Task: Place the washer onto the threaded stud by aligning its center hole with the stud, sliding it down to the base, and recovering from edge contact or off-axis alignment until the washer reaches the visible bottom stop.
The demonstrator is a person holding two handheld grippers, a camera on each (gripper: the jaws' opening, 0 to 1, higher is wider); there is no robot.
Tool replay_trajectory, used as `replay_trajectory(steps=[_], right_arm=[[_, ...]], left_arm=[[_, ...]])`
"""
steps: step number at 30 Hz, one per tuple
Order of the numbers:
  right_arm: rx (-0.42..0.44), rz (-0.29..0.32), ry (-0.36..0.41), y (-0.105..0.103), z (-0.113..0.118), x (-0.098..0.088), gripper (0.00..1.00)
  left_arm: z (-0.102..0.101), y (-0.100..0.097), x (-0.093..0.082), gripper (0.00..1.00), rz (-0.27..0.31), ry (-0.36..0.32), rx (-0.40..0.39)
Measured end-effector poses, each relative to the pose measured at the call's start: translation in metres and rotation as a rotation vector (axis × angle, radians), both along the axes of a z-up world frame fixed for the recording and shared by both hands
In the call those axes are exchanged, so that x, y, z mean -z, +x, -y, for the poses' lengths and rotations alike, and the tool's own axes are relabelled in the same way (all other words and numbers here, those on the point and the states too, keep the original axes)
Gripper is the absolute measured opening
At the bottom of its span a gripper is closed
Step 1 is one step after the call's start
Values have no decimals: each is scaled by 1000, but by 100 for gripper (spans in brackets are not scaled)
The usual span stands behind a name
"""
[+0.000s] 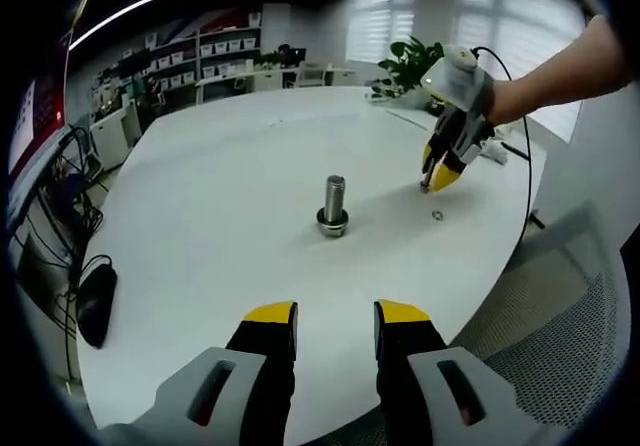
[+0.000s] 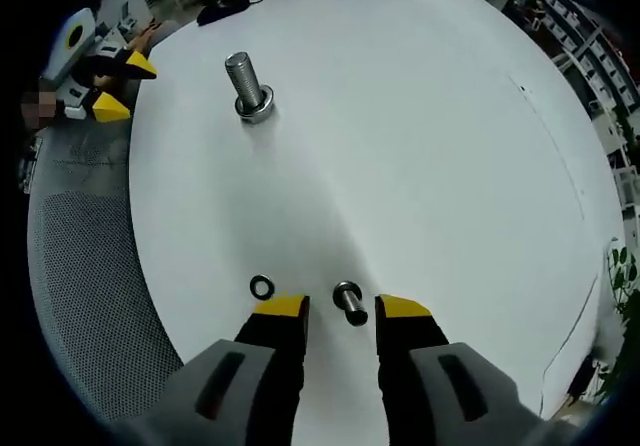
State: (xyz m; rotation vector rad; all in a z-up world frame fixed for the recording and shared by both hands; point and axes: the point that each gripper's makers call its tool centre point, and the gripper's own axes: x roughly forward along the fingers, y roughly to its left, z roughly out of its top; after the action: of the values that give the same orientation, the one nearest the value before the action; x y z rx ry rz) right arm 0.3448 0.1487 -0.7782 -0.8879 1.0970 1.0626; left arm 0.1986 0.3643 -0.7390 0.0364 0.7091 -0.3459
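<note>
— White round table [image 1: 220, 196], shelves of bins behind it. What's on it for you?

— A dark mouse [image 1: 96, 304] at the left edge, then the threaded stud [image 1: 333, 204] upright mid-table.

— And the washer [image 2: 262, 287]?

— Flat on the table, just beside your right gripper [image 2: 341, 307], whose spread jaws straddle a small bolt [image 2: 349, 301]. Your left gripper [image 1: 335, 313] hangs released, holding nothing.

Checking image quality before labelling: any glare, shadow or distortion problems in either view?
Left gripper view: bright windows and ceiling strip light, fisheye bends the white table; upright stud sharp with a faint shadow. Right gripper view: even light, no glare; washer and small bolt crisp near the right claw.
</note>
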Motion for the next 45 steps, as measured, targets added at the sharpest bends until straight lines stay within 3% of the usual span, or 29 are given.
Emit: replay_trajectory(steps=[10, 23, 30, 45], right_arm=[[21, -11, 0, -9, 13, 3, 30], [0, -22, 7, -25, 11, 5, 29], [8, -42, 43, -33, 3, 5, 28], [-30, -69, 47, -49, -16, 14, 27]], left_arm=[[0, 0, 1, 29, -2, 5, 2], [0, -1, 1, 29, -3, 10, 0], [-1, 0, 1, 29, -1, 9, -4], [-2, 0, 1, 29, -1, 14, -10]])
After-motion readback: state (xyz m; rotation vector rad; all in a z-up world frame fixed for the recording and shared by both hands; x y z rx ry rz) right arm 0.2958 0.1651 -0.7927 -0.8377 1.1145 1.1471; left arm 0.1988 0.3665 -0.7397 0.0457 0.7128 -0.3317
